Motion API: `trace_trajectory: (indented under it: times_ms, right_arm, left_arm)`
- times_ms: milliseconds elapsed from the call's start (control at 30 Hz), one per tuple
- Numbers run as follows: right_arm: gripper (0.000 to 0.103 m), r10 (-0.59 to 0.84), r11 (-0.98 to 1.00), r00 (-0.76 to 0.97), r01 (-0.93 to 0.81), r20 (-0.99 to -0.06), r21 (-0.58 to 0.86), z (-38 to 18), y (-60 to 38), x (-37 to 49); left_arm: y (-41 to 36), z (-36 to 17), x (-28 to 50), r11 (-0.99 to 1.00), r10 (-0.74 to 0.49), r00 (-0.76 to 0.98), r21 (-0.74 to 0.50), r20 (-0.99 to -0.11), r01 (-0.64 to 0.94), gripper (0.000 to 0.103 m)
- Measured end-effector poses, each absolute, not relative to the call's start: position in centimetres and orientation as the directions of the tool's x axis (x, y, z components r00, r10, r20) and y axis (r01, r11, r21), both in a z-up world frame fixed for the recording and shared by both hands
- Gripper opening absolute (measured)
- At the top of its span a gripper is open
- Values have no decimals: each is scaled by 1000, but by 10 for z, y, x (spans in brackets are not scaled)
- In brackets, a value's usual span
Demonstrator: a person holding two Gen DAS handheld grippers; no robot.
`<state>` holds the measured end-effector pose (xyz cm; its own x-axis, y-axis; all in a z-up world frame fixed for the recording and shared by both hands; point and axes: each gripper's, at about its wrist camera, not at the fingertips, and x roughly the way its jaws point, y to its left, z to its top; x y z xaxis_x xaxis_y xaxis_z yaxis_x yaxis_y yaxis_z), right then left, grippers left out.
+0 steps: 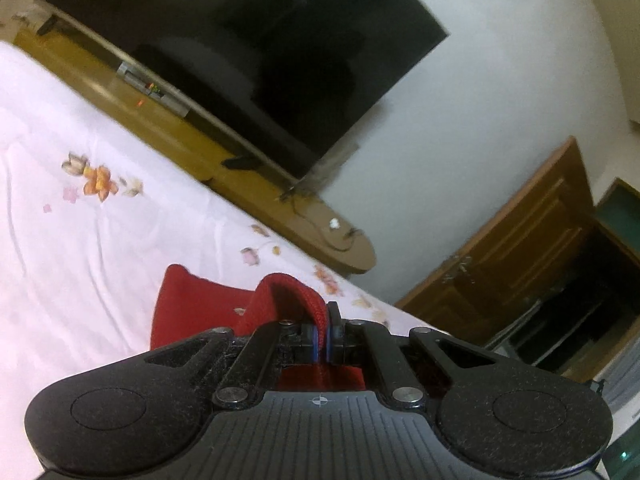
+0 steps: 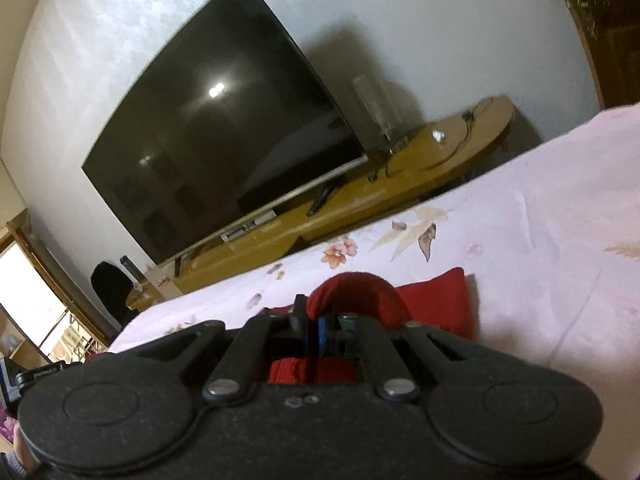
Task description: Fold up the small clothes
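A small red knitted garment point(image 1: 192, 312) lies on a pale pink floral bedsheet point(image 1: 80, 240). My left gripper point(image 1: 322, 334) is shut on a thick red edge of it, which arches up over the fingertips. In the right wrist view the same red garment point(image 2: 436, 300) spreads ahead on the sheet point(image 2: 540, 260), and my right gripper point(image 2: 316, 330) is shut on another raised fold of it. Both pinched folds are lifted off the bed. The part of the cloth under the gripper bodies is hidden.
Beyond the bed's far edge stands a low wooden TV bench point(image 1: 256, 200) with a large dark television point(image 1: 256, 60) against a white wall. A wooden door point(image 1: 520, 248) is at the right in the left wrist view. A dark chair point(image 2: 110, 292) stands at the bench's left end.
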<state>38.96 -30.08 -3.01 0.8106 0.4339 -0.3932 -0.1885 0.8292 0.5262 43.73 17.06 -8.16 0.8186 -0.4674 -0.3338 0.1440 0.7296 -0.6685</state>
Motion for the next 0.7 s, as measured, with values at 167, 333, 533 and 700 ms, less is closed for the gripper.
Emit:
trace_trajectory:
  times_ms: [167,333,533,700]
  right_arm:
    - [5,432,820,784,-135,-447,556,-66,-301,427]
    - [19,397,815,782,-60,-480,577,-98,-304,462]
    - [54,393,778,824,-60,-409,626,-111,-316,468]
    - [66,377,761,848,-54,-373,647,-111,-322,464]
  left_arm:
    - [166,-111,472,755,-458,797,-645,-394,115,3]
    - [160,-134,503,810,-397,782,-584,-480,53,4]
    - [155,-148,504,817,-374,801,-574,-467,47,34]
    - [153,-148,504,833,-356,817,-551,-453,57,52]
